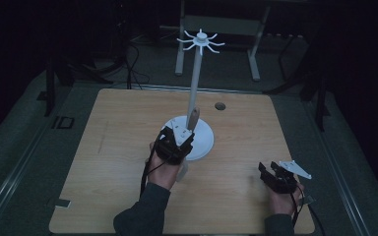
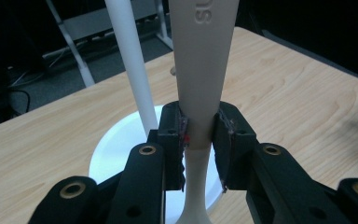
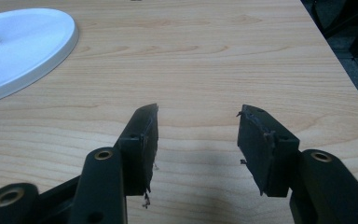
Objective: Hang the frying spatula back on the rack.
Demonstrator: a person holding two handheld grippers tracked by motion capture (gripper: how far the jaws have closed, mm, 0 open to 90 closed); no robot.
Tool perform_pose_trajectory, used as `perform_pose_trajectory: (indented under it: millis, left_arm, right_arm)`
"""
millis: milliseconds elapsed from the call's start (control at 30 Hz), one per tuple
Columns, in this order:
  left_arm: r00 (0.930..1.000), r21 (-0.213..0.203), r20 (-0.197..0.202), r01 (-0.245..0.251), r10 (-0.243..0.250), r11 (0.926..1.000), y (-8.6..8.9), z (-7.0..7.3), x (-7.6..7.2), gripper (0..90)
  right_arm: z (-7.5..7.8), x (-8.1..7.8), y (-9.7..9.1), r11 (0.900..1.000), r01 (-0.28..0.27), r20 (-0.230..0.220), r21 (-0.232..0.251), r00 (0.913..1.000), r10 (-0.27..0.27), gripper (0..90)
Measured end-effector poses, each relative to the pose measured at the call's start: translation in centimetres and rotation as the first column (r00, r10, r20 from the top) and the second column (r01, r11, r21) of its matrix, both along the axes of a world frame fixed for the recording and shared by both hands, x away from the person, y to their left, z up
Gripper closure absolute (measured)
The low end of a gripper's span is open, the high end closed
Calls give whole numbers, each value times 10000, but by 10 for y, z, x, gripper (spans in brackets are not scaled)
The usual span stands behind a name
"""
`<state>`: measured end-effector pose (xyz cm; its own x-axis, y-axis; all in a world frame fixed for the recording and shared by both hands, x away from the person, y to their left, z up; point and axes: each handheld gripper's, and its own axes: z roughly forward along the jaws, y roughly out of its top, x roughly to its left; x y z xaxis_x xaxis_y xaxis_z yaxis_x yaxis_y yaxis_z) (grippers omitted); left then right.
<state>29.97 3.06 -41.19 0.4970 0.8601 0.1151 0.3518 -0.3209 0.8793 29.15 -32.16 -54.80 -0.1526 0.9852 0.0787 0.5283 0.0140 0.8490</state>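
**Utensil held beside the rack**

The left gripper [image 2: 199,135] clamps a beige utensil handle [image 2: 204,70] upright over the white stand's base [image 1: 203,140], mid-table [image 1: 128,147]. The right gripper [image 3: 198,135], jaws wide apart and empty, rests near the front right corner.

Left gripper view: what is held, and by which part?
The left gripper is shut on a pale utensil, gripped at its narrow neck where the handle tapers. The right gripper is open, holding nothing.

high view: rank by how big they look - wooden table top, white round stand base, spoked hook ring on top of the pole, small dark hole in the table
1. Table top
2. Stand base
3. Hook ring, though it sits nearer the camera
4. Hole
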Motion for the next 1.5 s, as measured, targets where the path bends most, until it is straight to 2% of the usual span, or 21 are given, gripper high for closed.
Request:
perform_pose_trajectory:
  millis: [133,300,600,800,1067,1500]
  left_arm:
    - [9999,-141,157,-37,39,9999,-2,4,0,741]
    - [9994,-127,331,-26,30,9999,-5,9,0,741]
    - [9987,-280,495,-132,146,9995,-6,15,2,741]
    - [9971,-417,638,-398,424,9983,-6,20,3,741]
    - [9925,-494,917,-762,805,9959,-7,30,5,741]
    - [9871,-662,1217,-963,1038,9931,-13,43,7,740]
  right_arm:
    - [0,0,0,10000,0,5,-4,10000,0,475]
    - [0,0,0,10000,14,14,-10,10000,-14,474]
    - [0,0,0,10000,12,33,-32,10000,-12,472]
    - [0,0,-1,10000,23,26,-29,10000,-23,471]
    - [0,0,0,10000,13,31,-24,10000,-13,470]
    - [0,0,-1,10000,12,30,-35,10000,-12,469]
